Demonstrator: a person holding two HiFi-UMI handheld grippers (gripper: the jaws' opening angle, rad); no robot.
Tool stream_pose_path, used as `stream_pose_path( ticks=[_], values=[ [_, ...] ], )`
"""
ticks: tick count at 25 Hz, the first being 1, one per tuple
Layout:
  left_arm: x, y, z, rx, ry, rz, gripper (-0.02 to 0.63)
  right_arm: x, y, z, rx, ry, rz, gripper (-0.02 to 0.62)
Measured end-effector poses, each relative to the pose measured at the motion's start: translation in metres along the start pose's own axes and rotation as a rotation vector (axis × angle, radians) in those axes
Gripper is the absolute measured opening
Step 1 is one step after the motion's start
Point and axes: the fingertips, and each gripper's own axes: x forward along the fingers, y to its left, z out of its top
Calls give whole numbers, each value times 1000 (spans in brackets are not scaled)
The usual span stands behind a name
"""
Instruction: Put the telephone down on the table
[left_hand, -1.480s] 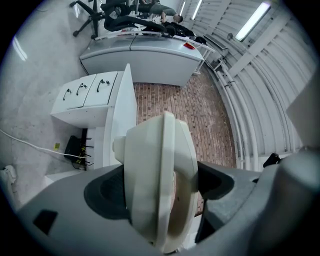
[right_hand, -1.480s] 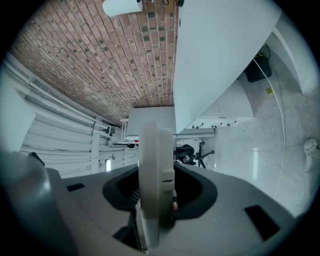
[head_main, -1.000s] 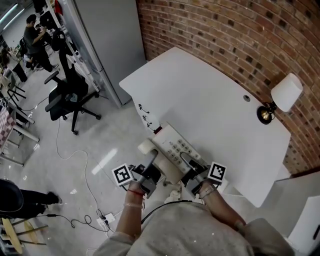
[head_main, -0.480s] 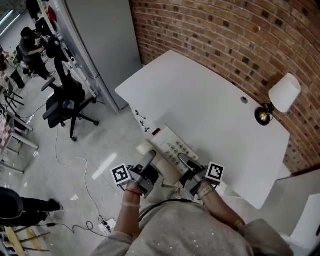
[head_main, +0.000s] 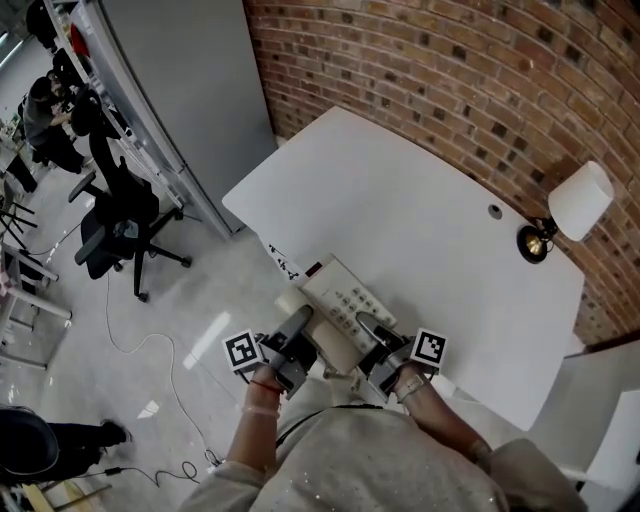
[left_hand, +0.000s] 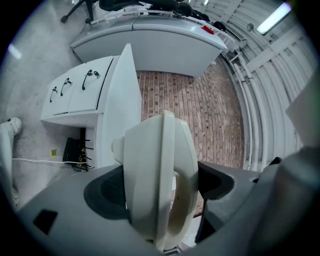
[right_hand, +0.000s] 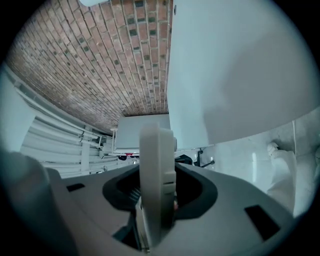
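A cream desk telephone (head_main: 338, 298) with a keypad and a handset hangs in the air at the near left edge of the white table (head_main: 420, 200), carried between both grippers. My left gripper (head_main: 297, 332) is shut on its handset side; in the left gripper view the rounded cream handset (left_hand: 155, 185) fills the space between the dark pads. My right gripper (head_main: 376, 336) is shut on the base's right edge, which shows in the right gripper view as a thin upright cream slab (right_hand: 156, 175) wedged between the pads.
A brick wall (head_main: 450, 60) runs behind the table, with a white-shaded lamp (head_main: 578, 198) at the far right corner. Drawer fronts (head_main: 283, 262) sit under the table's near edge. A grey partition (head_main: 170, 90), an office chair (head_main: 115, 215) and floor cables (head_main: 150, 330) lie to the left.
The view has crept nearer to the table, and the telephone has travelled with both grippers toward its edge. Both grips are unchanged.
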Motion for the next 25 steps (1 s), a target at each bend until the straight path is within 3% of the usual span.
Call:
stream_pose_path(
  ticks=[9,25],
  values=[
    [27,26,78,-47,31,37,405,75,-19,31,40,-32,-44,164],
    [63,63,177,-137,144,102,405,163,-42,64,112,-166,-104,164]
  ],
)
